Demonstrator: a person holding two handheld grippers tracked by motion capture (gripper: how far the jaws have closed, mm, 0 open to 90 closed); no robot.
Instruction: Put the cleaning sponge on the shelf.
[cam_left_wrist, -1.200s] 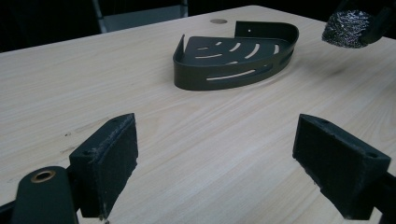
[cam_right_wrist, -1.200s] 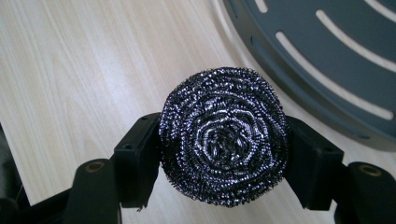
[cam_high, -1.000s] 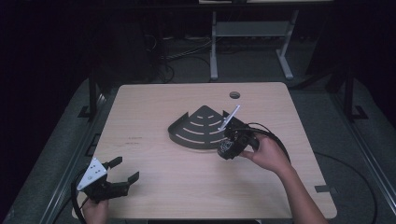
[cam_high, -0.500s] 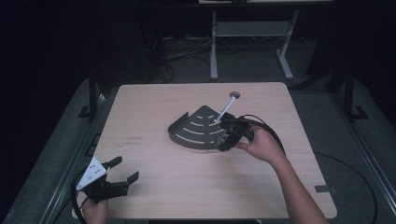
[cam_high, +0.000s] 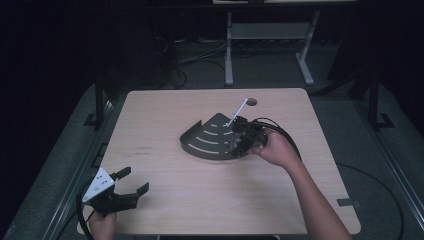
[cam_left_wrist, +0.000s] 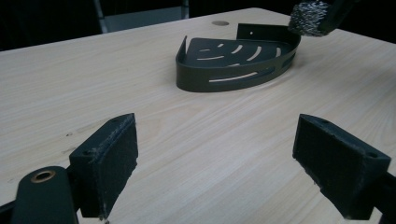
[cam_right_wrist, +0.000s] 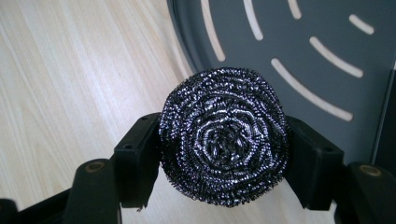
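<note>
My right gripper (cam_right_wrist: 223, 140) clamps a steel-wool scourer (cam_right_wrist: 223, 140) between both jaws, held over the right rim of the dark slotted corner shelf (cam_high: 210, 137) at mid-table (cam_high: 200, 200). The scourer sits above the shelf's near-right edge; whether it touches, I cannot tell. My left gripper (cam_high: 127, 184) rests at the near-left corner, jaws spread wide, holding nothing, well apart from the shelf.
</note>
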